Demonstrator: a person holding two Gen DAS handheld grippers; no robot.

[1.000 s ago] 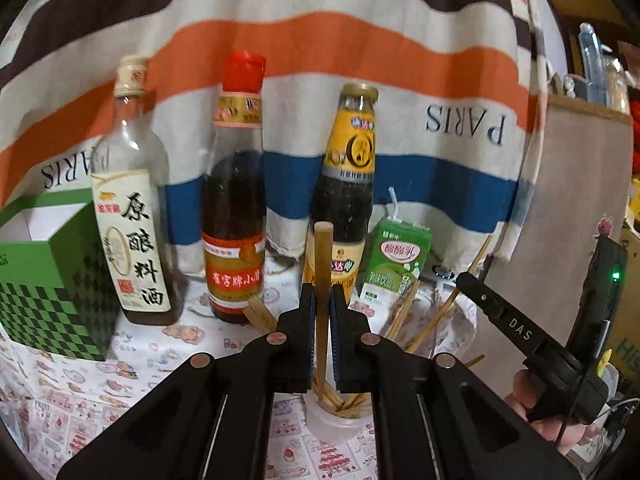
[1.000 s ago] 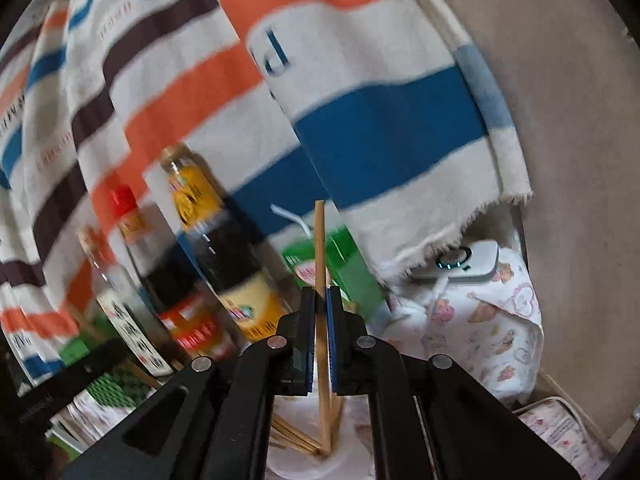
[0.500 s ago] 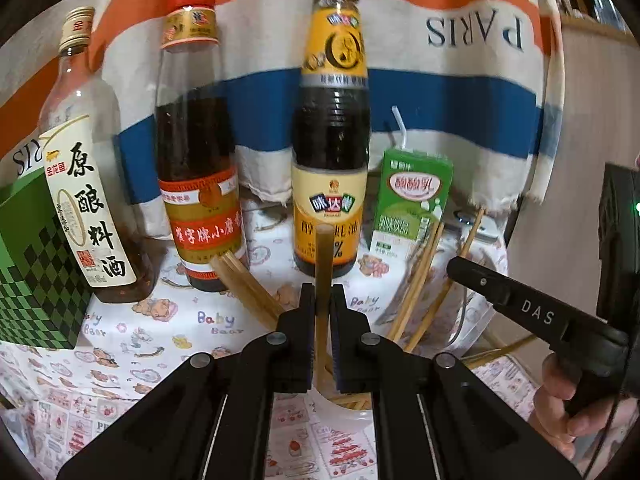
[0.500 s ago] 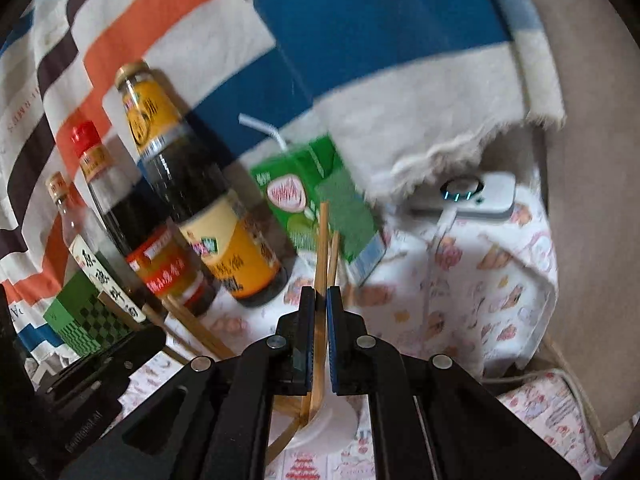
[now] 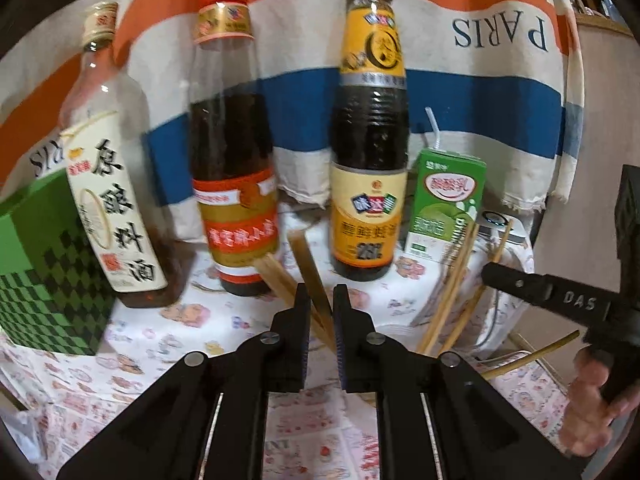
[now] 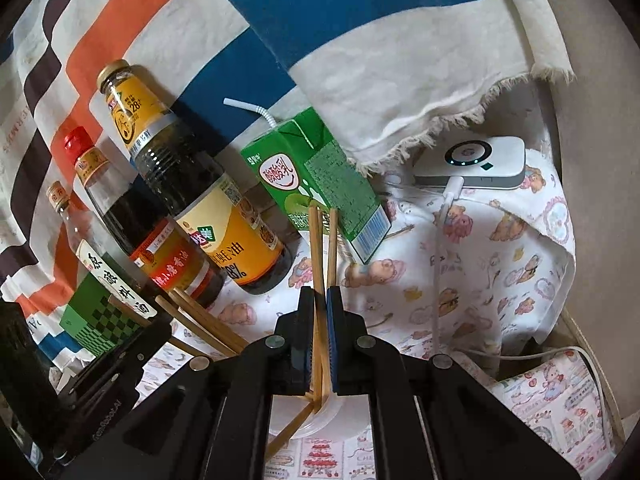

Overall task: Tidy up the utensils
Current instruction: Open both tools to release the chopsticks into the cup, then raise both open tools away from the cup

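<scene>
Now your left hand-held gripper (image 5: 319,300) stands parted around a wooden chopstick (image 5: 310,270); your right hand-held gripper (image 6: 320,300), marked "DAS", pinches thin bamboo chopsticks (image 6: 316,256), with a "PARIS" striped cloth (image 5: 500,36) at one o'clock.

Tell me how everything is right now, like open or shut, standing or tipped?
left gripper, slightly open around a leaning chopstick
right gripper, shut on a chopstick
cup, upright, holding chopsticks
clear bottle, upright, capped
red-capped bottle, upright, shut
yellow-label bottle, upright, capped
milk carton, upright, straw in
white device, lights on, cable plugged in
</scene>
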